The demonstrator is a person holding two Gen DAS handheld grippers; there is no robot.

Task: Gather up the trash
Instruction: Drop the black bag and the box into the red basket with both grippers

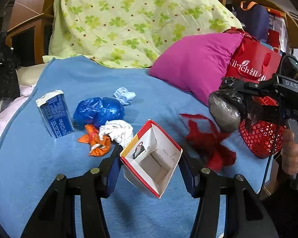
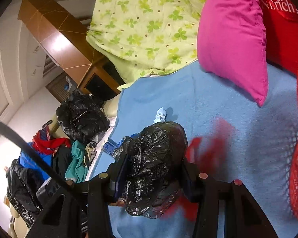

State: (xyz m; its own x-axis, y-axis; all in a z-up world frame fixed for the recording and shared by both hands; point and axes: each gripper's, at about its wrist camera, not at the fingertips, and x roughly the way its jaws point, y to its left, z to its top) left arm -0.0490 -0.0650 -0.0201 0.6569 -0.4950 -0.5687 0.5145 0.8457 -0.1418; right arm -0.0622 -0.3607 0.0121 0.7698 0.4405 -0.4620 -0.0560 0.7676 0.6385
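My left gripper (image 1: 151, 158) is shut on an open red-and-white carton (image 1: 151, 156), held tilted just above the blue blanket (image 1: 29, 168). My right gripper (image 2: 151, 170) is shut on a crumpled black plastic bag (image 2: 153, 164). In the left wrist view that black bag (image 1: 226, 109) hangs at the right, beside a red mesh basket (image 1: 262, 138). On the blanket lie a blue-and-white carton (image 1: 55, 115), a blue plastic bag (image 1: 99, 111), an orange wrapper (image 1: 95, 142), white tissue (image 1: 119, 130), a light blue wad (image 1: 125, 96) and a red scrap (image 1: 208, 140).
A pink pillow (image 1: 194, 67) and a red shopping bag (image 1: 252, 63) lie behind the basket. A green clover quilt (image 1: 129, 19) covers the back. A big black rubbish bag (image 2: 81, 115) and heaped clothes (image 2: 49, 148) sit off the blanket's left edge.
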